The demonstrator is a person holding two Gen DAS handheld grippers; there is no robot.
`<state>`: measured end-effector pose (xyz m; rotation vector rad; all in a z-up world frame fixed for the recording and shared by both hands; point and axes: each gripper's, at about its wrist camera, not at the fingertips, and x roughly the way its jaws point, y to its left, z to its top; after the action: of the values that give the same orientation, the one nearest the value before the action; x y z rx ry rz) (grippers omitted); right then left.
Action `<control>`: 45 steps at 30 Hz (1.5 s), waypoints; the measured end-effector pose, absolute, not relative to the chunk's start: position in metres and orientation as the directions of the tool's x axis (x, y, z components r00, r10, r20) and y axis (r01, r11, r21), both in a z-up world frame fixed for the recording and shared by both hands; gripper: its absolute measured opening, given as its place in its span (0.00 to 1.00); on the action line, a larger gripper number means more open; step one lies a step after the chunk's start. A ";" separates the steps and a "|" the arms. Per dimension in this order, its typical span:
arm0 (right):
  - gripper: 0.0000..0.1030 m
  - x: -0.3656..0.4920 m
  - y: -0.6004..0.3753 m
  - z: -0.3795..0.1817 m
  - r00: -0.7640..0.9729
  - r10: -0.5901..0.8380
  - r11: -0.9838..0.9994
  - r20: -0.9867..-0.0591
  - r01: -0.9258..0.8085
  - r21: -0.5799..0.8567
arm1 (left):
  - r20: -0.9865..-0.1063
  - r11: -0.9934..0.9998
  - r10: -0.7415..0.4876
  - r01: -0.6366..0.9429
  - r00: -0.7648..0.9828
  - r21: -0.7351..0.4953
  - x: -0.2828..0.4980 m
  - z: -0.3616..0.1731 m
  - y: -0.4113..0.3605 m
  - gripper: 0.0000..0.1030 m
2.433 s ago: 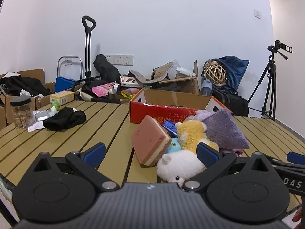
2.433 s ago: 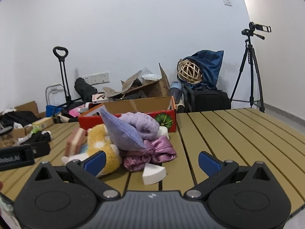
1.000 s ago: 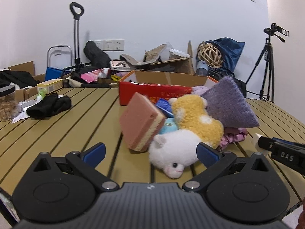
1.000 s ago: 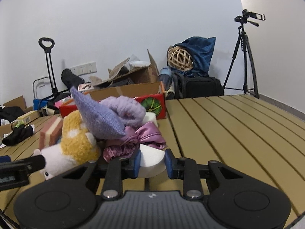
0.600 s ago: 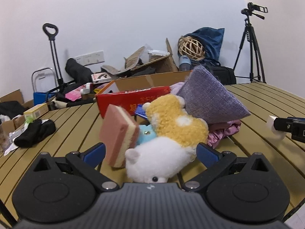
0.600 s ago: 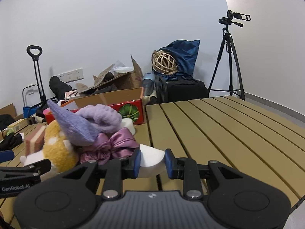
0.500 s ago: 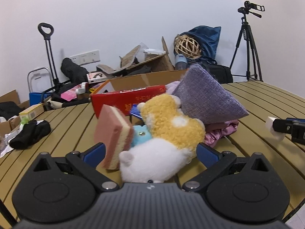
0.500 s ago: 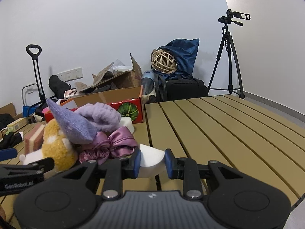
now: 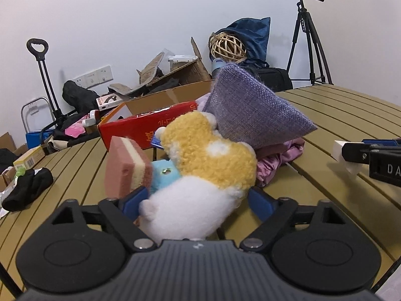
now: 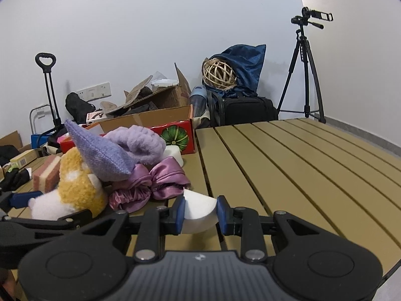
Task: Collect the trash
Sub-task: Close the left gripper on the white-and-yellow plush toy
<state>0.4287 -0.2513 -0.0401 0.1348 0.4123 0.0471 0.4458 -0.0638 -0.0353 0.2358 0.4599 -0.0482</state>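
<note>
Progress is slight: my right gripper (image 10: 200,212) has its fingers clamped on a white foam wedge (image 10: 199,214) lifted just off the surface (image 10: 288,165), while my left gripper (image 9: 194,203) is closing its fingers around the white-and-yellow plush toy (image 9: 198,188), which lies at the pile's near edge. The pink sponge (image 9: 125,169), purple cloths and satin bow remain, and I can't tell whether the pads press the plush yet, nor what the red box (image 9: 147,125) holds.

White walls (image 10: 155,25), slatted tan table (image 10: 288,165), camera tripod (image 10: 304,70), wall sockets (image 10: 96,90), hand trolley (image 10: 47,90)
</note>
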 end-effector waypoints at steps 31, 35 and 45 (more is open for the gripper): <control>0.26 0.427 -0.260 -0.043 0.916 0.064 0.991 -0.397 -0.010 0.136 | -0.505 0.982 -0.032 0.122 0.863 0.147 0.463 -0.038 -0.068 0.77; 0.26 0.430 -0.256 -0.044 0.915 0.067 0.990 -0.399 -0.012 0.139 | -0.509 0.981 -0.041 0.130 0.860 0.142 0.463 -0.039 -0.066 0.65; 0.26 0.424 -0.255 -0.039 0.921 0.098 0.987 -0.376 -0.042 0.154 | -0.436 0.974 -0.065 0.153 0.898 0.170 0.435 -0.028 -0.075 0.52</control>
<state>0.4240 -0.2552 -0.0389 0.1441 0.3932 0.0719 0.4351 -0.0748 -0.0282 0.2027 0.4428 -0.1137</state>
